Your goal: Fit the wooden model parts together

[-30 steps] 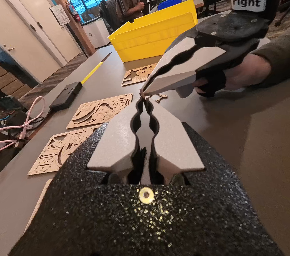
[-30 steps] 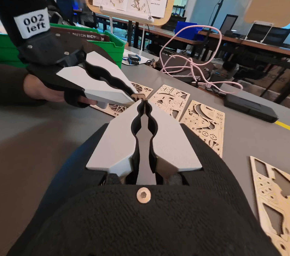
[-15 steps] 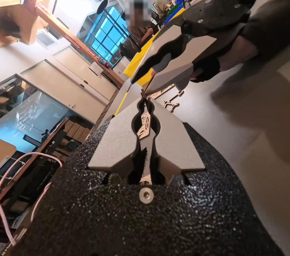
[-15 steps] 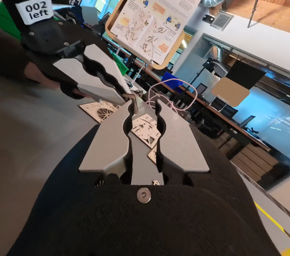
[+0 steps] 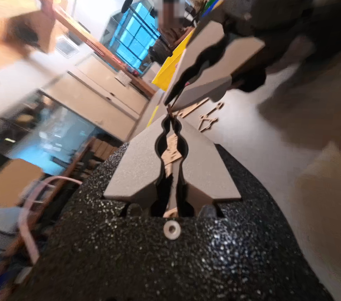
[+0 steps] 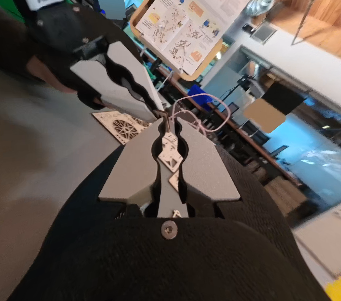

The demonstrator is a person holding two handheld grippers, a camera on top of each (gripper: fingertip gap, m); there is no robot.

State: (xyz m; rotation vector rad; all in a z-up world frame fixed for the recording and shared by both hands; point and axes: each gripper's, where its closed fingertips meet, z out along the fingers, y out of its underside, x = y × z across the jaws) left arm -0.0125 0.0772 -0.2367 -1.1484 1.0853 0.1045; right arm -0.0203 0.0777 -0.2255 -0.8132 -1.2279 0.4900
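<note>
Both grippers are raised above the grey table (image 6: 55, 144) and meet tip to tip. My left gripper (image 5: 170, 117) is shut on a small thin wooden part (image 5: 169, 111) that sticks out past its tips. It also shows in the right wrist view (image 6: 156, 112), coming in from the upper left with the dark part (image 6: 162, 113) at its tips. My right gripper (image 6: 169, 120) is narrowly open, and its jaws stand on either side of that part's thin edge (image 6: 167, 124). In the left wrist view the right gripper (image 5: 170, 104) reaches in from the upper right, just above my left fingertips.
Laser-cut wooden sheets (image 6: 125, 126) lie flat on the table below the grippers. A small loose wooden assembly (image 5: 208, 120) lies on the table to the right. A yellow bin (image 5: 169, 70) stands behind. An instruction sheet on a board (image 6: 184, 30) and a pink cable (image 6: 221, 107) are farther back.
Both grippers have lifted and rolled, so the room shows tilted. My right gripper went from shut to wide open, and has narrowed around the part. My left gripper has stayed shut on the part.
</note>
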